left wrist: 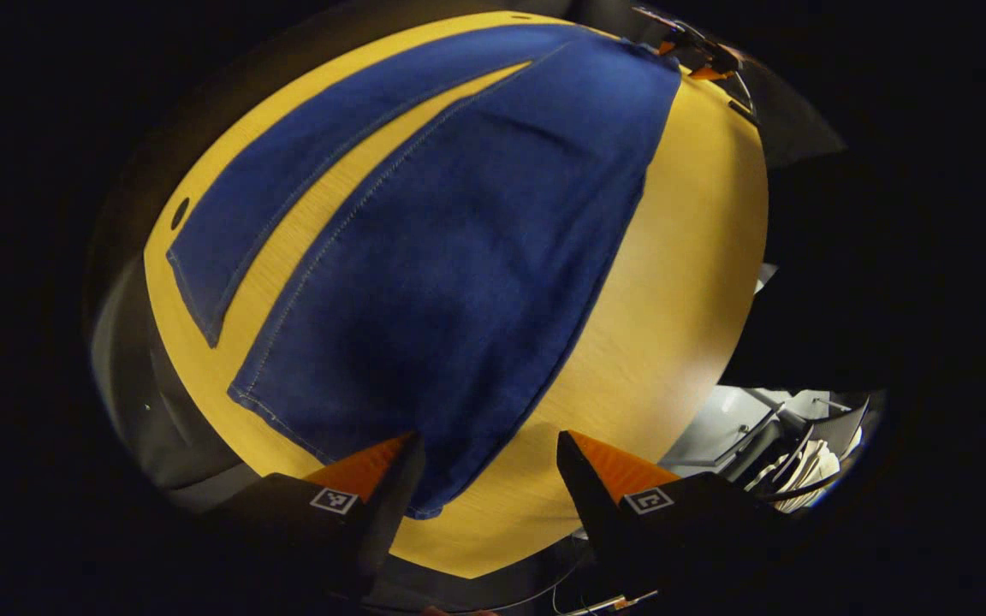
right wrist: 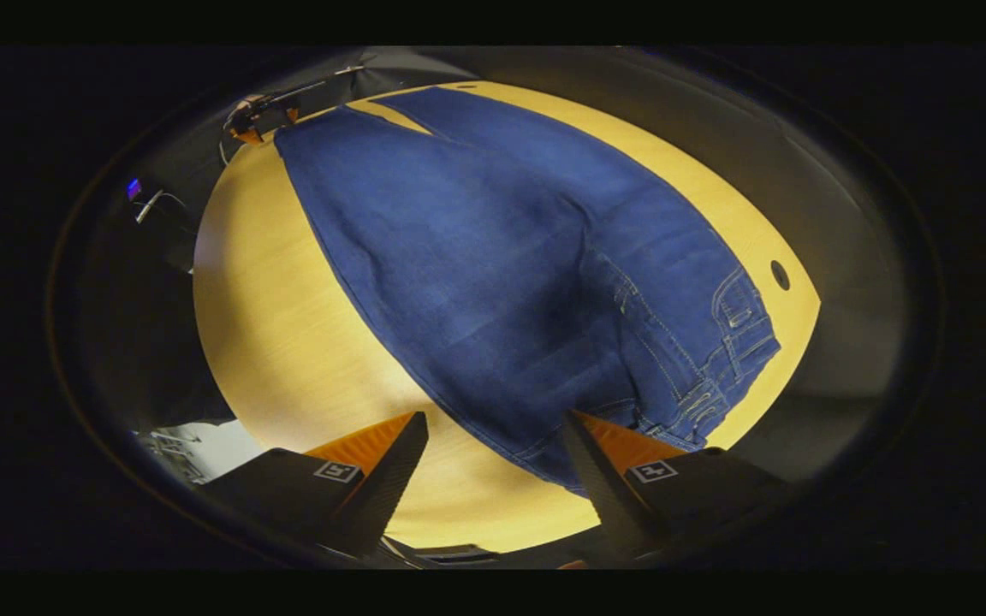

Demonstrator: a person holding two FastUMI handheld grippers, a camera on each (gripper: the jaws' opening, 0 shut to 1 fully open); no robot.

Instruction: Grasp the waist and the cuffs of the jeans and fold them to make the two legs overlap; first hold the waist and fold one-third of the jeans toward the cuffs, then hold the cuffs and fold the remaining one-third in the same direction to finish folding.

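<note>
1. Dark blue denim jeans (left wrist: 459, 257) lie flat on the yellow wooden table (left wrist: 681, 282), legs spread apart, not yet overlapped.
2. Left gripper (left wrist: 486, 466) hangs wide open over the near cuff (left wrist: 424, 505), holding nothing.
3. Right gripper (right wrist: 493, 458) hangs wide open at the waist (right wrist: 715, 376) corner, also empty.
4. Risk, as I judge it: pinching one denim layer only, so the leg drags crooked.
5. Hard to tell whether fingertips touch cloth. Far cuff lies near the table edge.
</note>
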